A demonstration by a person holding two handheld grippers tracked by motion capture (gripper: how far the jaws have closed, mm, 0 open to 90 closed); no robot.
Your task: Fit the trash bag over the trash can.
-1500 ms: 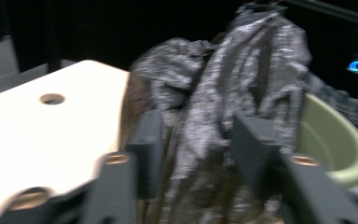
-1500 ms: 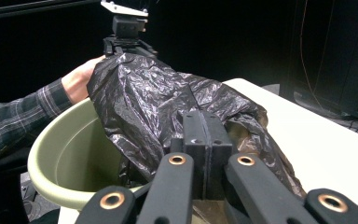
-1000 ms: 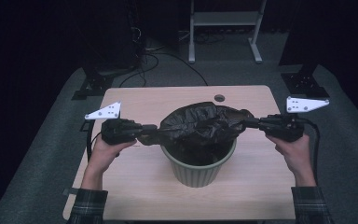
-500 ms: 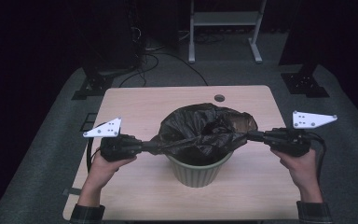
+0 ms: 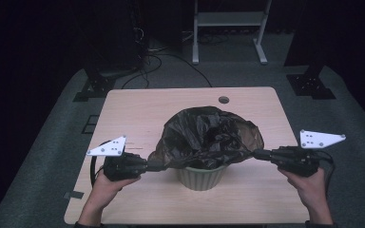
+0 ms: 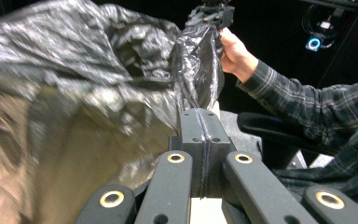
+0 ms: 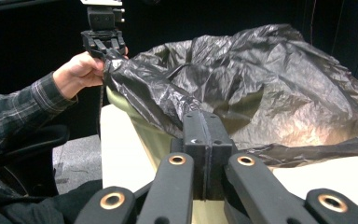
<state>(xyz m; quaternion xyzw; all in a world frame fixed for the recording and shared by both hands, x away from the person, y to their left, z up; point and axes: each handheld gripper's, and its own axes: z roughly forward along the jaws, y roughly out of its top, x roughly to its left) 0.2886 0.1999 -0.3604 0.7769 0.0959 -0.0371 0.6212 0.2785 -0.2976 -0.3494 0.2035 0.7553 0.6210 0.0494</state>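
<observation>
I have both sets of fingers clenched on the black bin bag, the left gripper pinching its left edge, the right gripper its right edge. The bag is stretched between them over the mouth of the green bin, which stands mid-table.

This looks like a recording lab or studio: black curtains wall in a grey carpeted floor, where a lone pale wooden desk with a round cable hole stands. Black metal stand feet flank its far corners, loose black cables trail behind, and a white metal frame stands beyond.
</observation>
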